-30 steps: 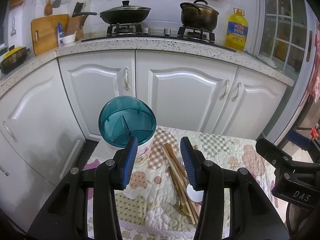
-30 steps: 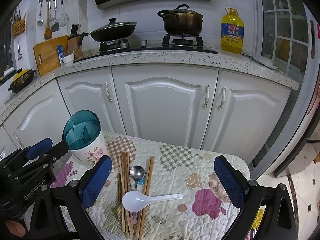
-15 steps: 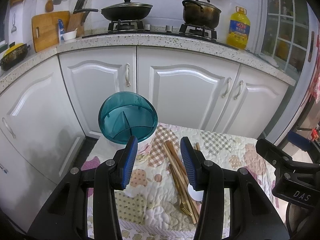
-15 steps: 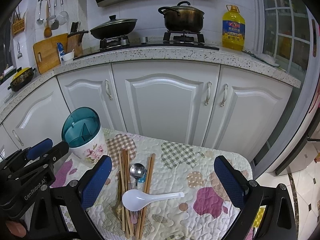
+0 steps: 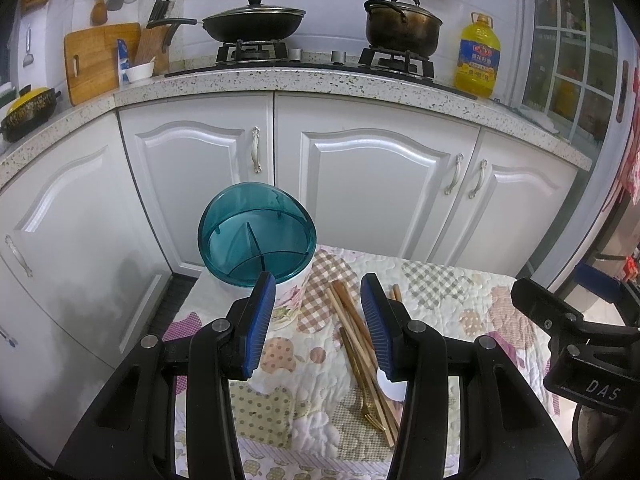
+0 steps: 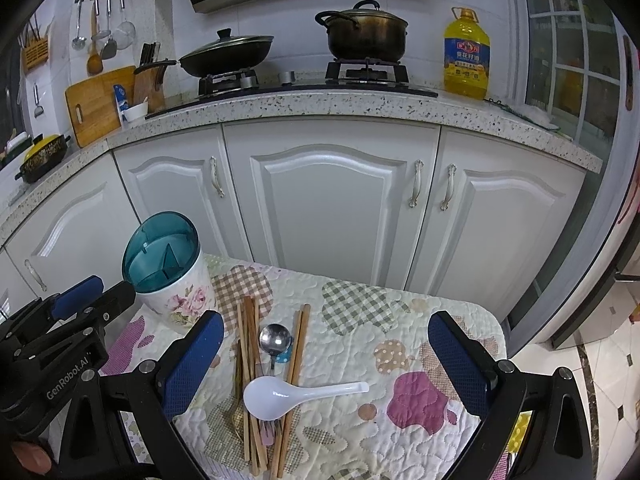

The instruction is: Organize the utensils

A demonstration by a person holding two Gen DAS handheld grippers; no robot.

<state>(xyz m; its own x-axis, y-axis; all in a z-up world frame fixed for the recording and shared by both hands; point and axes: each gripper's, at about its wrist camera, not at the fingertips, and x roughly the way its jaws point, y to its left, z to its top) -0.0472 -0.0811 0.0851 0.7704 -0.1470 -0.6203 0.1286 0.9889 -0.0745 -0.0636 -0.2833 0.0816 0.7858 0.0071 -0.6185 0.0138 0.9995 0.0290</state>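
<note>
**Left wrist view: both pairs of fingers spread over the utensil pile**

Left wrist view shows my left fingers (image 5: pixel 318 320) spread apart with nothing between the blue pads, hovering above the desk (image 5: pixel 460 288) with its quilted patchwork cover. At 11 o'clock from them stands the white floral utensil holder with a teal translucent divided top (image 5: pixel 256 240), upright at the desk's far left corner. Just past my right pad, at 1 o'clock, lie the brown wooden chopsticks (image 5: pixel 350 312), running toward me, with a gold metal fork (image 5: pixel 370 414) among them nearer me.

In the right wrist view my right fingers (image 6: pixel 326 360) are spread very wide, empty. Between them lie the chopsticks (image 6: pixel 250 344), a shiny metal spoon (image 6: pixel 275 338) between two chopstick bundles, and a white plastic soup spoon (image 6: pixel 272 398) resting across the chopsticks, its handle pointing to 3 o'clock. The holder (image 6: pixel 168 272) sits at 10 o'clock, beside the pile but apart from it. My left fingers' black frame shows at 9 o'clock.
</note>
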